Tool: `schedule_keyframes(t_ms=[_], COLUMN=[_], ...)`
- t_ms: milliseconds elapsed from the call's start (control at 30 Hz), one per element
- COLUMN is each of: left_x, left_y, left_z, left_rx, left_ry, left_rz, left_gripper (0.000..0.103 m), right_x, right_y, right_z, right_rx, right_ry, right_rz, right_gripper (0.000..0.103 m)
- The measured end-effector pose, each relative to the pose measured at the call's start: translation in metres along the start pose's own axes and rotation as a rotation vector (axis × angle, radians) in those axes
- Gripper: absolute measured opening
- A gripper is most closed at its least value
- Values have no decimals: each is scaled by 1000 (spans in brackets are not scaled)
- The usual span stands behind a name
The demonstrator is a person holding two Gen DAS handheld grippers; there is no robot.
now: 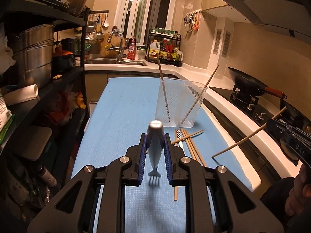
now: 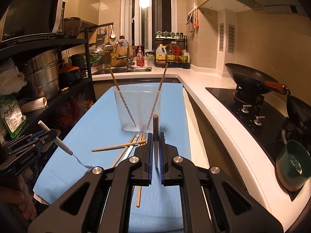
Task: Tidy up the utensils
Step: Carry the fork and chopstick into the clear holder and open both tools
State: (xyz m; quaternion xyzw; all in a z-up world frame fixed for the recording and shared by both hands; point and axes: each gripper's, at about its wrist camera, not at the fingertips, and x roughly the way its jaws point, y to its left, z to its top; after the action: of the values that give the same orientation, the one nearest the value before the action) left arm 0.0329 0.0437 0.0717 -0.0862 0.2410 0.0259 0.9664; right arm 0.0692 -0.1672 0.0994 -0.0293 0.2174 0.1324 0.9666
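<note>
My left gripper (image 1: pixel 155 138) is shut on a white-handled fork (image 1: pixel 155 155) that hangs tines down above the blue mat (image 1: pixel 120 116). My right gripper (image 2: pixel 155 136) is shut on a wooden chopstick (image 2: pixel 155 124), held nearly upright. Each wrist view shows the other gripper: the left gripper (image 2: pixel 51 134) with the fork (image 2: pixel 64 145), and the right gripper (image 1: pixel 271 123) with the chopstick (image 1: pixel 243 138). Ahead stands a clear two-compartment holder (image 1: pixel 178 104) (image 2: pixel 138 110) with one chopstick leaning in each side. Several loose chopsticks (image 1: pixel 189 141) (image 2: pixel 120 146) lie crossed on the mat in front of it.
A white counter (image 2: pixel 210 104) runs along the right, with a wok on the stove (image 2: pixel 250 79) and a green cup (image 2: pixel 293 163) near its edge. A black shelf rack with steel pots (image 1: pixel 35 54) lines the left. The sink (image 1: pixel 116 61) is at the back.
</note>
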Motion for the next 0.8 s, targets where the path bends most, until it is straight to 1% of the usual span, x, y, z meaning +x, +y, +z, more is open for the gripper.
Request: schedule_keyframes(t_ms=[233, 433, 500, 633, 733, 800], left_x=[6, 17, 21, 31, 39, 44], left_y=[-1, -11, -13, -21, -30, -37], left_z=[26, 49, 61, 95, 126, 153], left_rx=[-27, -14, -12, 11, 30, 42], left_ry=[14, 14, 14, 4, -10, -34], left_rz=[-38, -60, -70, -88, -104, -118], left_gripper=[18, 18, 18, 18, 18, 18], right_x=[-1, 9, 12, 16, 21, 24], right_y=[6, 10, 9, 6, 8, 11], right_z=[29, 51, 72, 108, 143, 164], right_rx=[-19, -24, -29, -26, -39, -54], right_ry=[-38, -18, -18, -27, -45, -66], right_rz=[29, 74, 87, 113, 134, 136], right_gripper=[6, 6, 6, 6, 6, 6])
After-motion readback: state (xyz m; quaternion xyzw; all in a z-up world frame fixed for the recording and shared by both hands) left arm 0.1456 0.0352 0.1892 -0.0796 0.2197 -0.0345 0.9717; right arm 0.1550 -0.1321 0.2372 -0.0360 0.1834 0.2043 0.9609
